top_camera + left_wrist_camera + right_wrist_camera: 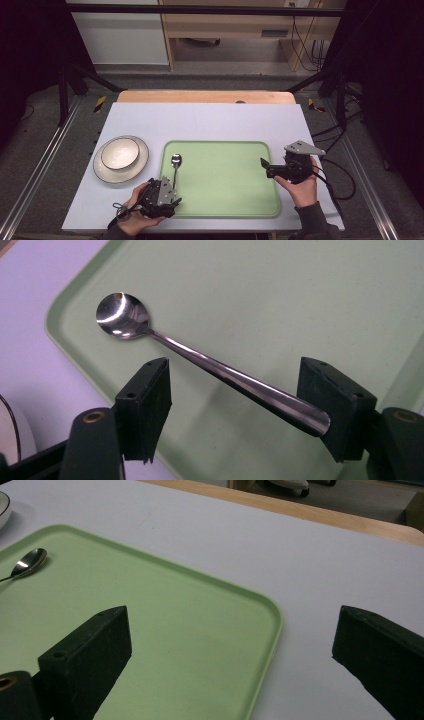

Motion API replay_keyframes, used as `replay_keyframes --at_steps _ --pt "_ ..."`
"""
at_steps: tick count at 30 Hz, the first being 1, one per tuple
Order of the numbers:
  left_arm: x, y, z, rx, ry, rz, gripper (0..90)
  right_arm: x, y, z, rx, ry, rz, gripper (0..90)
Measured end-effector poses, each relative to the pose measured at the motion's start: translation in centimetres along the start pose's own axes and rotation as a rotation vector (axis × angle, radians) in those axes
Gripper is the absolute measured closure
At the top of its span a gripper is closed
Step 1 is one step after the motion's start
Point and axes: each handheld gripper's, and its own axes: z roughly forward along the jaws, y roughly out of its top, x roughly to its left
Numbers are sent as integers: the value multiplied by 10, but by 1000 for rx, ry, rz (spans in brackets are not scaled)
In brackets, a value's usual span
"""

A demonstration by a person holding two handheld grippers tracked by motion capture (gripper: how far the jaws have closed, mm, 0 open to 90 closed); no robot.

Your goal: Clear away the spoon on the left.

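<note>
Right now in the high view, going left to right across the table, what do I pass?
Bowl on its plate → spoon → green tray → right gripper.

No text, label, brand, number or sign could be read on anything in the high view or either gripper view.

Black two-jaw tools [171,201] — grey three-cornered plates, trailing black cables, dark sleeves.
</note>
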Motion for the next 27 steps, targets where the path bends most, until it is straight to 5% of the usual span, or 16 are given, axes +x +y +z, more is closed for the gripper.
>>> replay_keyframes --at_steps 18,27 --pt "-1 0 1 6 -17 -11 253 1 0 1 6 -3 1 20" --pt "8 -1 -7 -39 -17 -71 250 0 0 0 4 -3 1 20"
